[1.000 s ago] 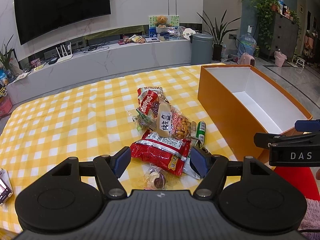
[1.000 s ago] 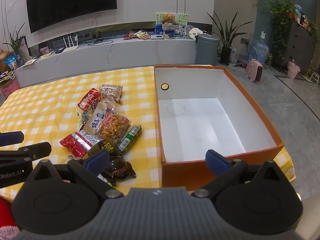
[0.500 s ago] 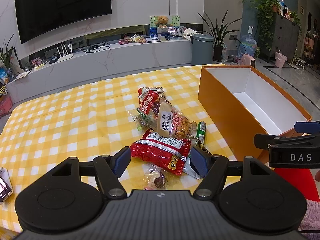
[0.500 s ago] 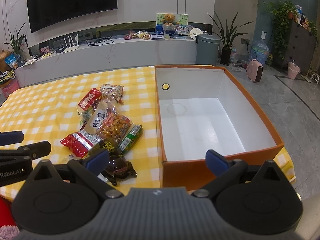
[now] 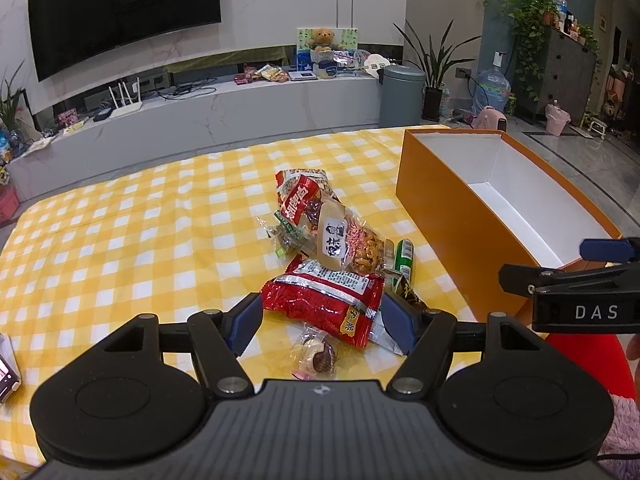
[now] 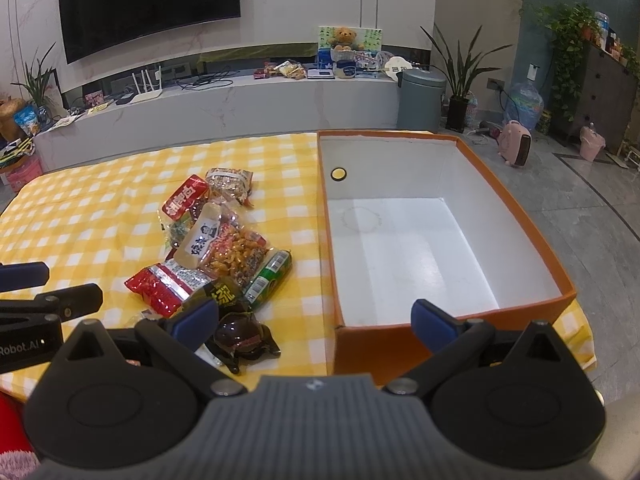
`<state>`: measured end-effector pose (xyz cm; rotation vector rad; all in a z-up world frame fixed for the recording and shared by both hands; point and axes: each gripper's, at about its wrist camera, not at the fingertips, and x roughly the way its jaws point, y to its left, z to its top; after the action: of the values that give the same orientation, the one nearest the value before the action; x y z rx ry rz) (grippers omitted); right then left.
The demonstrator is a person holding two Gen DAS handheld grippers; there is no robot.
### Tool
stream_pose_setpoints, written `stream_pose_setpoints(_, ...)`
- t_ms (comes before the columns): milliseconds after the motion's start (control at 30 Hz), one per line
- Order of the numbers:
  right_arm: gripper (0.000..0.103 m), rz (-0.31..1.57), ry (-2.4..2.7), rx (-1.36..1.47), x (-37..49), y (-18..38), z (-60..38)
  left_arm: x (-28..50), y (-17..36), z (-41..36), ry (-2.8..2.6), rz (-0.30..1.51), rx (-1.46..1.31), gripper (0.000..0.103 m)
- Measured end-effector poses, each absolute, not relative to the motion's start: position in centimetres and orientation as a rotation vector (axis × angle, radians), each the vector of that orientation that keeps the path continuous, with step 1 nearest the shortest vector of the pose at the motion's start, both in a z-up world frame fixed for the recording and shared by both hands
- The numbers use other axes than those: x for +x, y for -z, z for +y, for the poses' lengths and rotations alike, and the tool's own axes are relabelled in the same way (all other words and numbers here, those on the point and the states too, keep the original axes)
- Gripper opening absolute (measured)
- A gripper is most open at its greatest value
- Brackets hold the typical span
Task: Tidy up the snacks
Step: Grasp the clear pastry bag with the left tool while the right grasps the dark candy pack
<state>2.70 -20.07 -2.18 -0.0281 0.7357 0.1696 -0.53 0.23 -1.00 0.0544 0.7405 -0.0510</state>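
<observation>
A pile of snack packets lies on the yellow checked tablecloth [image 5: 120,240]: a red packet [image 5: 320,300], a clear bag of nuts [image 5: 352,240], a green packet [image 5: 403,254], a small wrapped sweet [image 5: 318,358] and a dark wrapped snack [image 6: 240,334]. An empty orange box [image 6: 440,340] with a white inside stands to their right. My left gripper [image 5: 322,322] is open, low over the near edge of the red packet. My right gripper [image 6: 316,318] is open and empty, above the box's near left corner.
The table's near and right edges are close to the box. A small device [image 5: 6,374] lies at the near left of the table. Behind the table are a marble TV bench [image 6: 240,100], a grey bin [image 6: 420,98] and potted plants.
Almost nothing changed. Both views shifted very slightly; the snacks and box have not moved.
</observation>
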Motion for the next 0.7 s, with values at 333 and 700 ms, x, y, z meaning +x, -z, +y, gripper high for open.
stream_pose_setpoints(333, 0.076, 0.635, -0.381, -0.032, 3.2, 2.8, -17.6, 0.7, 2.8, 4.0, 0.1, 0.822, -0.05, 0.061)
stream_pose_setpoints(700, 0.056, 0.728, -0.466, -0.178, 5.2, 7.7, -13.3, 1.9, 6.2, 5.2, 0.185, 0.917, -0.038, 0.063)
